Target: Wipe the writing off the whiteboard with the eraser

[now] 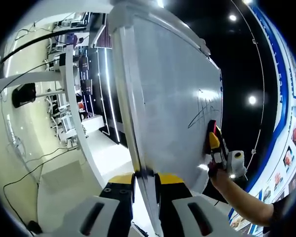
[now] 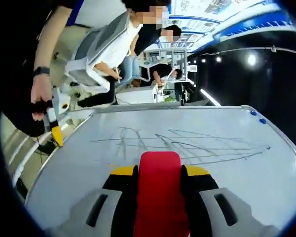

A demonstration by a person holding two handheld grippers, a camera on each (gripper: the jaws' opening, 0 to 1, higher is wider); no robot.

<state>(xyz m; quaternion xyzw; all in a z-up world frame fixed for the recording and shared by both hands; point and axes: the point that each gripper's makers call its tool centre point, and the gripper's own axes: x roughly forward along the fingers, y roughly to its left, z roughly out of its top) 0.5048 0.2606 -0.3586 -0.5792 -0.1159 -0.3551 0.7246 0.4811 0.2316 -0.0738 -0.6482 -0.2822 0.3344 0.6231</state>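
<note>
The whiteboard (image 1: 172,74) stands nearly edge-on in the left gripper view, and my left gripper (image 1: 145,178) is shut on its near edge. Thin dark scribbles (image 1: 202,111) sit on the far part of its face. My right gripper (image 1: 214,144) comes in from the right in a hand and presses the eraser (image 1: 210,129) to the board just below the writing. In the right gripper view the red eraser (image 2: 159,192) is clamped in my right gripper (image 2: 159,170) over the whiteboard (image 2: 246,187), with the scribbles (image 2: 187,145) just ahead. The left gripper (image 2: 56,136) holds the board's left edge.
Beyond the board's far edge sit people on office chairs (image 2: 103,49). Two blue magnets (image 2: 256,116) stick near the board's right corner. White stand legs (image 1: 74,98), desks and loose floor cables (image 1: 24,173) lie to the left of the board.
</note>
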